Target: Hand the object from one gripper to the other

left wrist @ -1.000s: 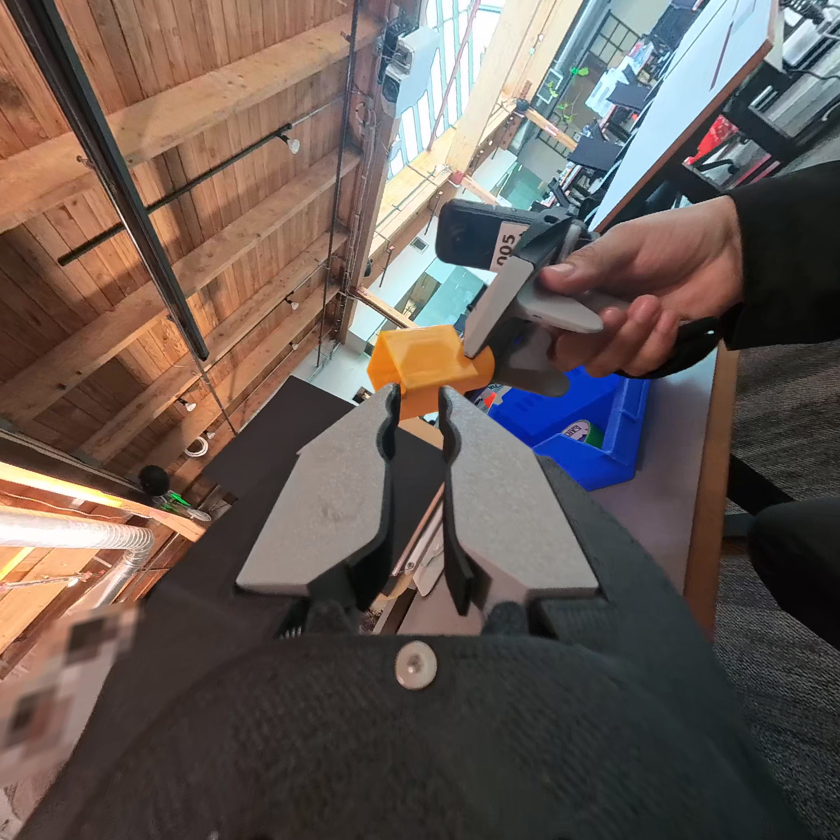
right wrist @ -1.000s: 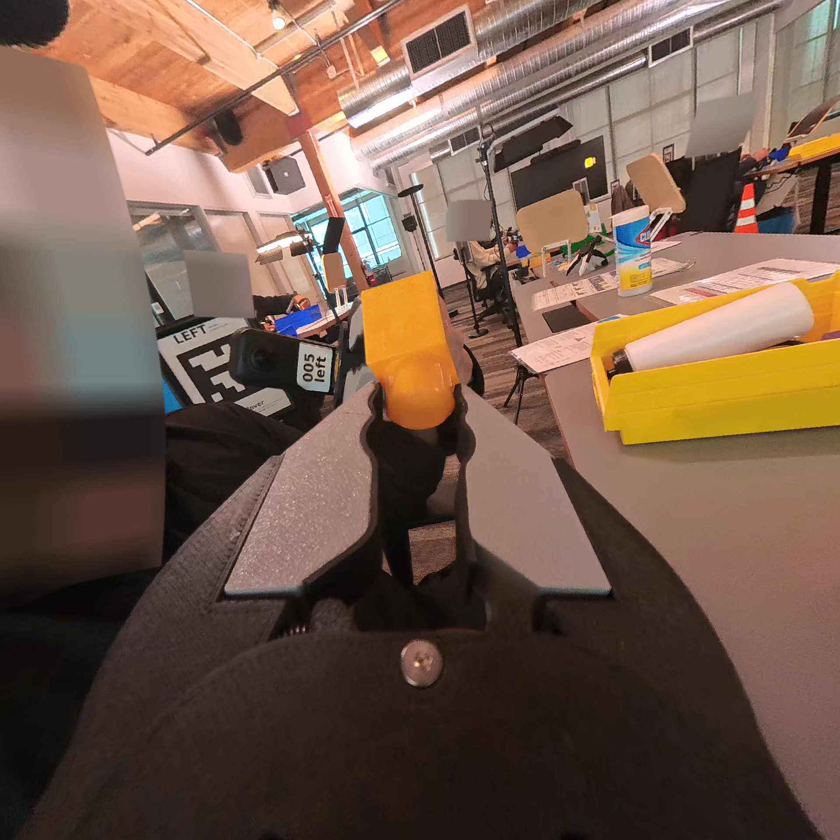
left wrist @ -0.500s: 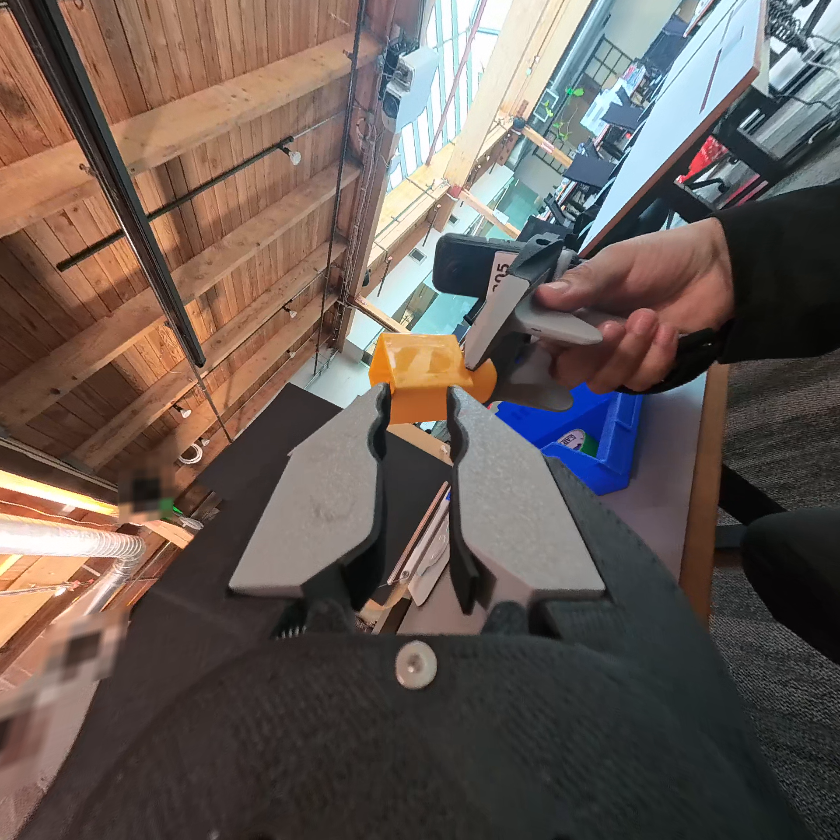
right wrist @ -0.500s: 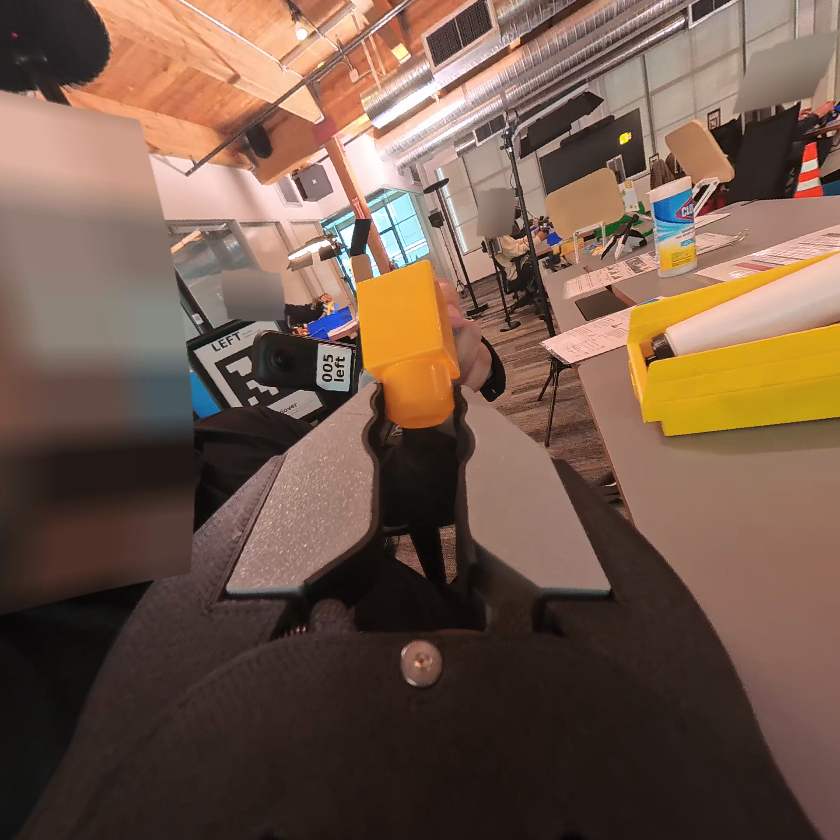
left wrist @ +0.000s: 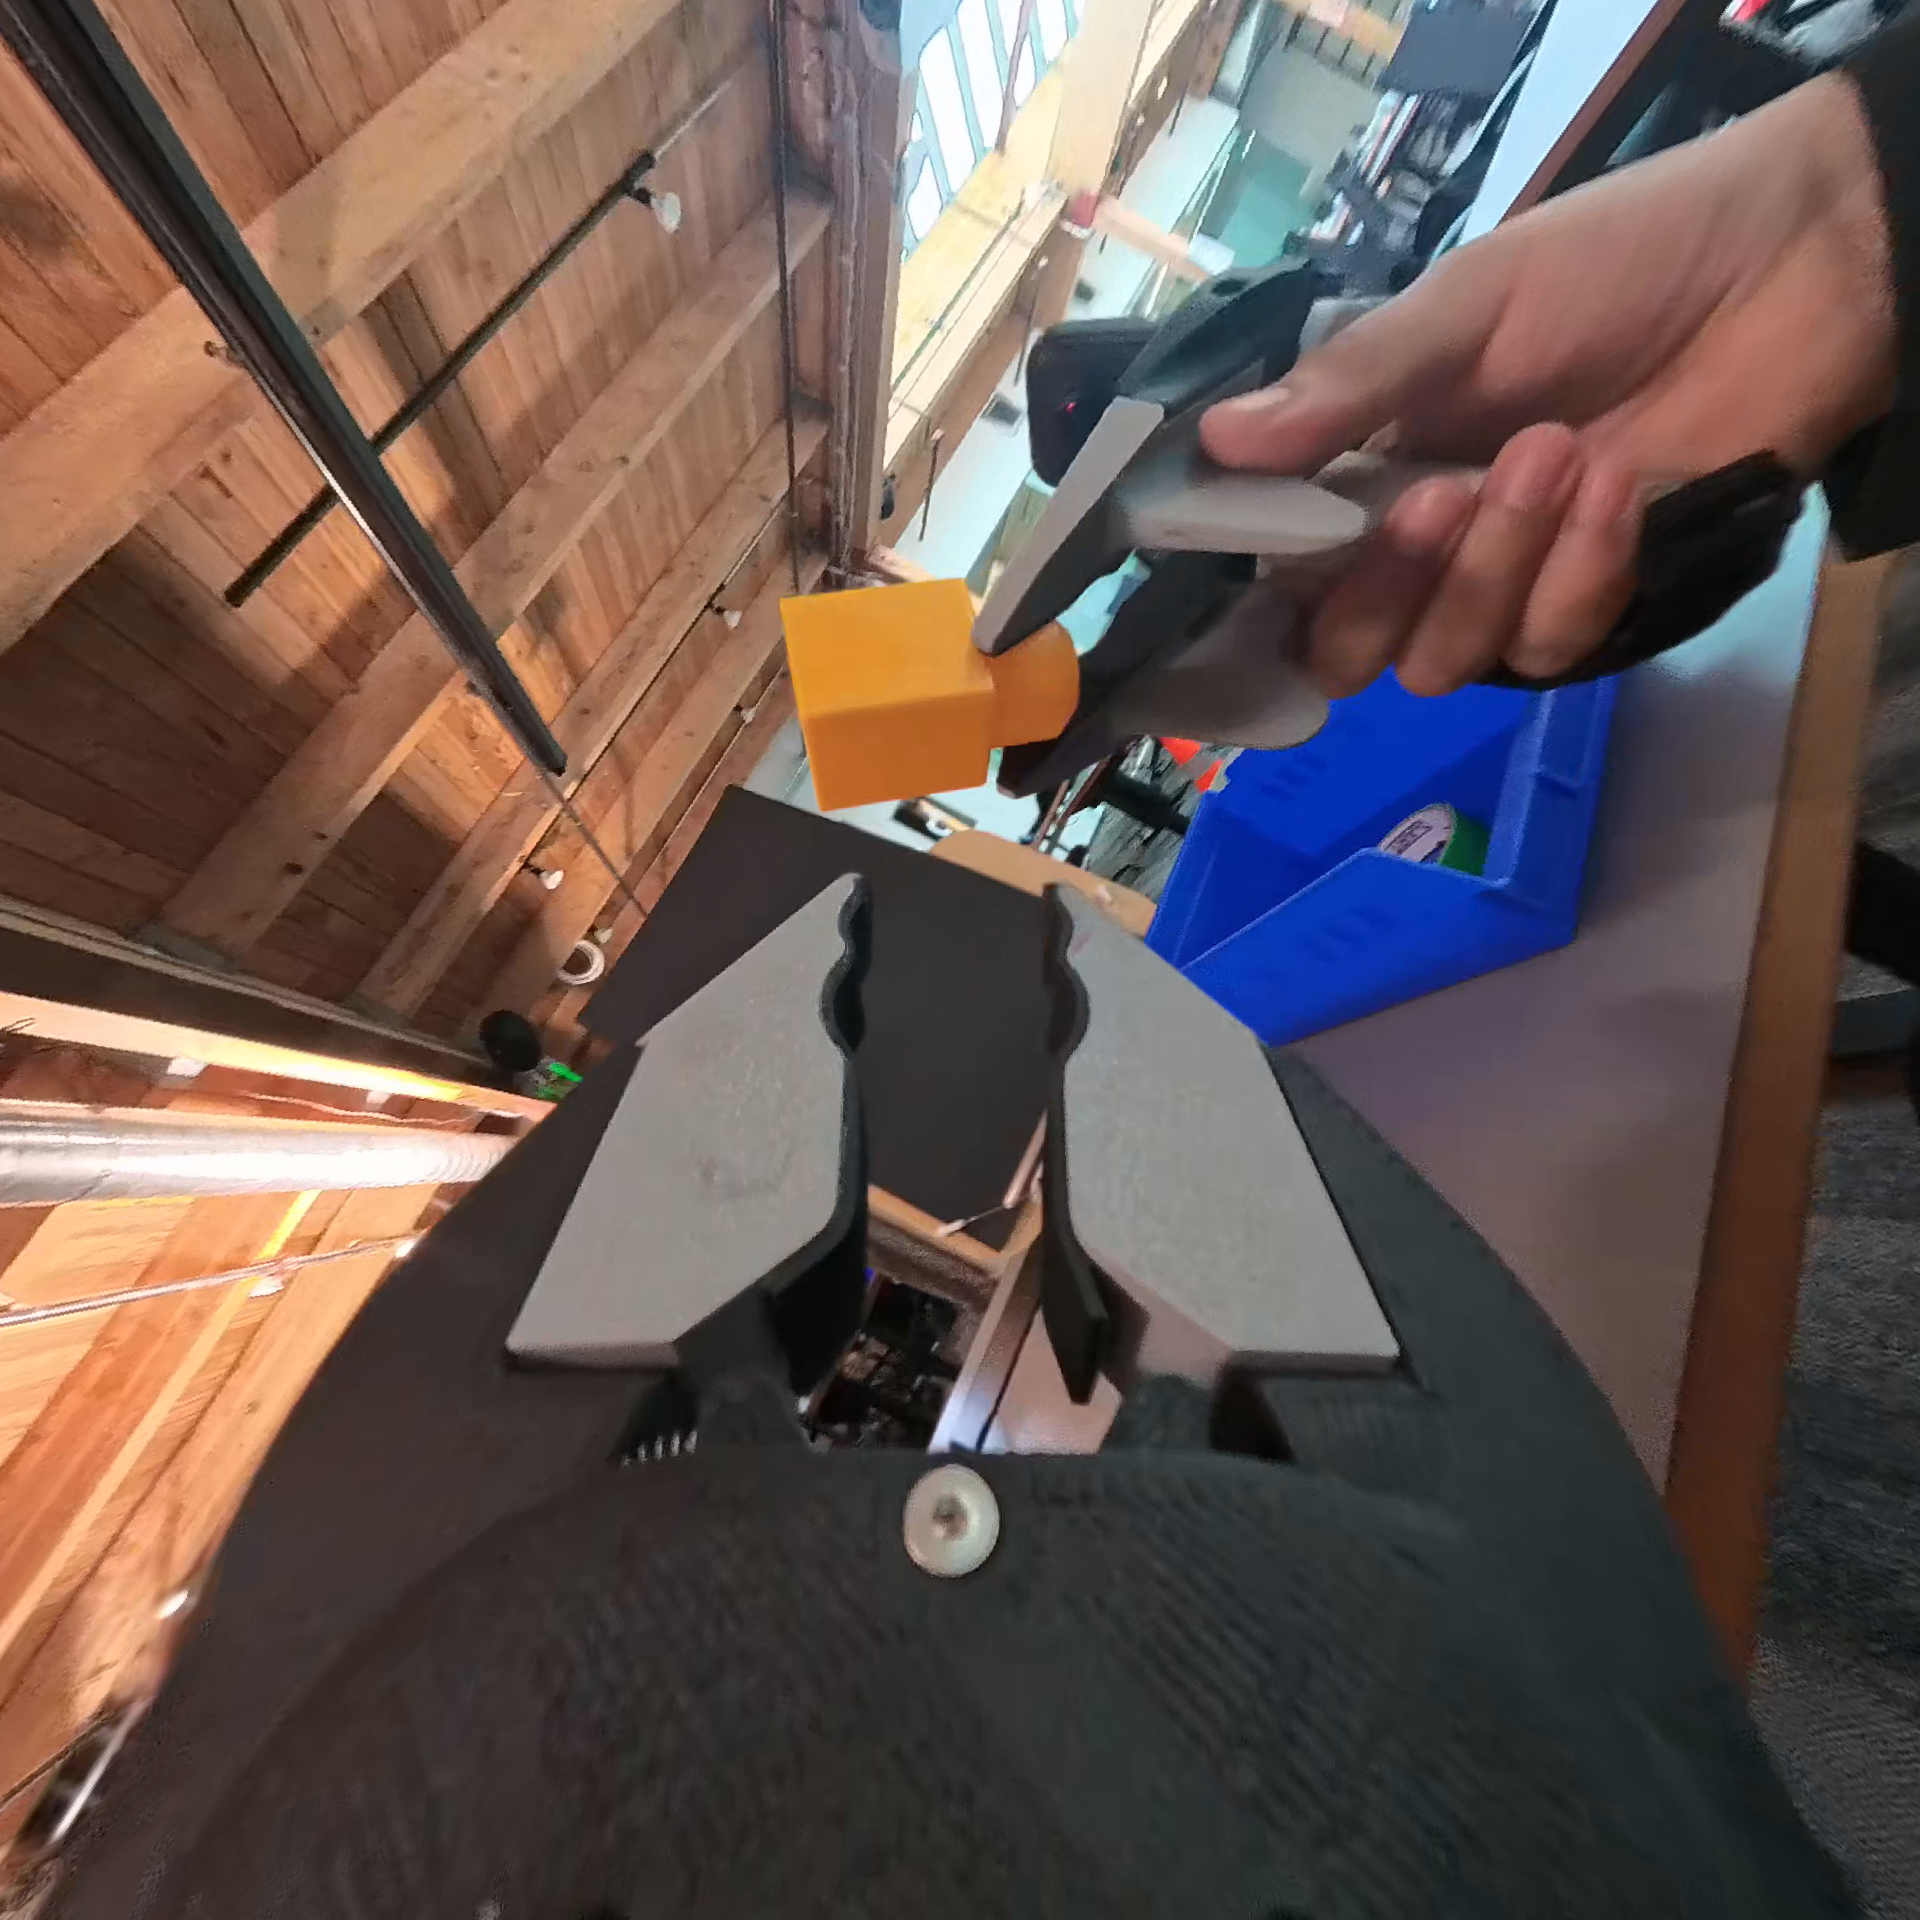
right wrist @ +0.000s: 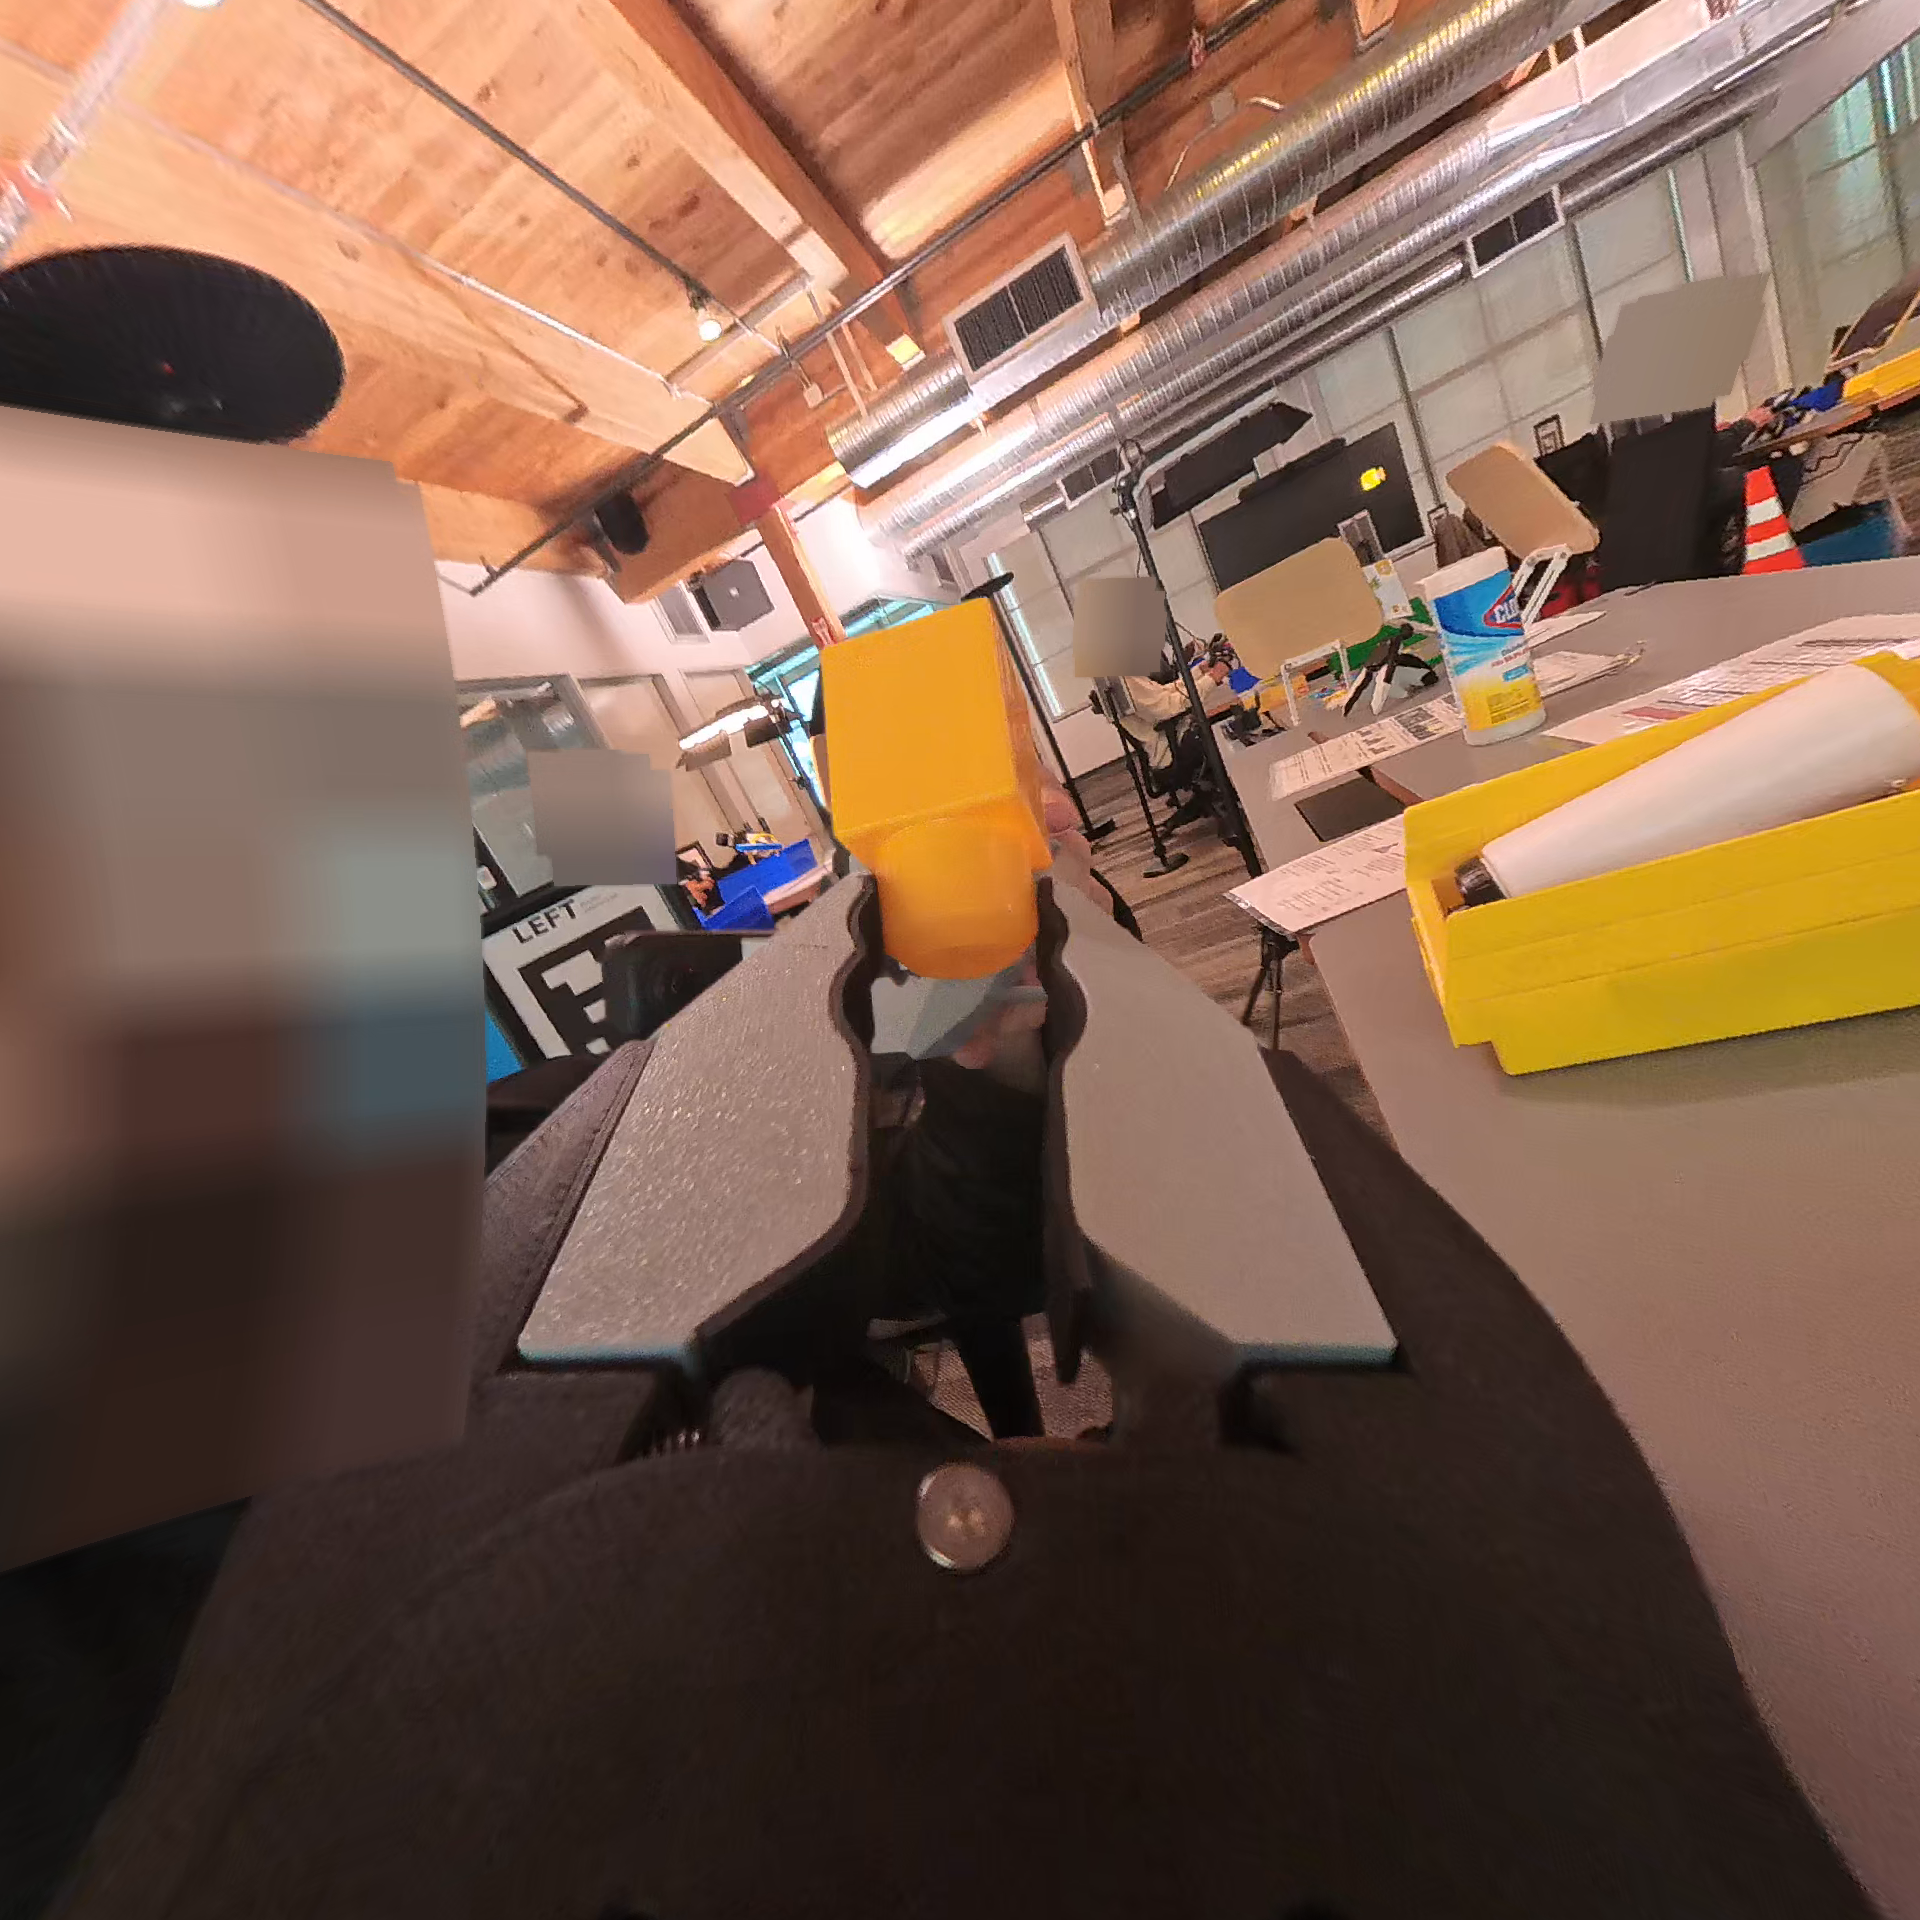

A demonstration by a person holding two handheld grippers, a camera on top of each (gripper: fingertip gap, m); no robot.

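The right claw (right wrist: pixel 956 935) is clamped on the round stub of the orange block (right wrist: pixel 925 748), whose square body sticks out beyond the fingertips. In the left wrist view that same block (left wrist: pixel 894 707) hangs in the air, pinched at its cylindrical end by the right claw (left wrist: pixel 1023 707), with the person's hand (left wrist: pixel 1558 416) wrapped around the handle. The left claw (left wrist: pixel 951 935) stands wide and empty, its fingertips just below the block with a clear gap between them; nothing touches it.

Judging by this, the handover itself looks done: only one claw bears the block, and the other has let go. What is left, at most, is drawing the two apart and carrying or setting the block down, though the task sentence asks for nothing beyond the pass.

Further out, a blue bin (left wrist: pixel 1382 883) sits on the grey counter (left wrist: pixel 1662 987) beyond the left claw. Beside the right claw a yellow bin (right wrist: pixel 1662 935) holding a white tube (right wrist: pixel 1704 779) rests on the counter (right wrist: pixel 1610 1195).
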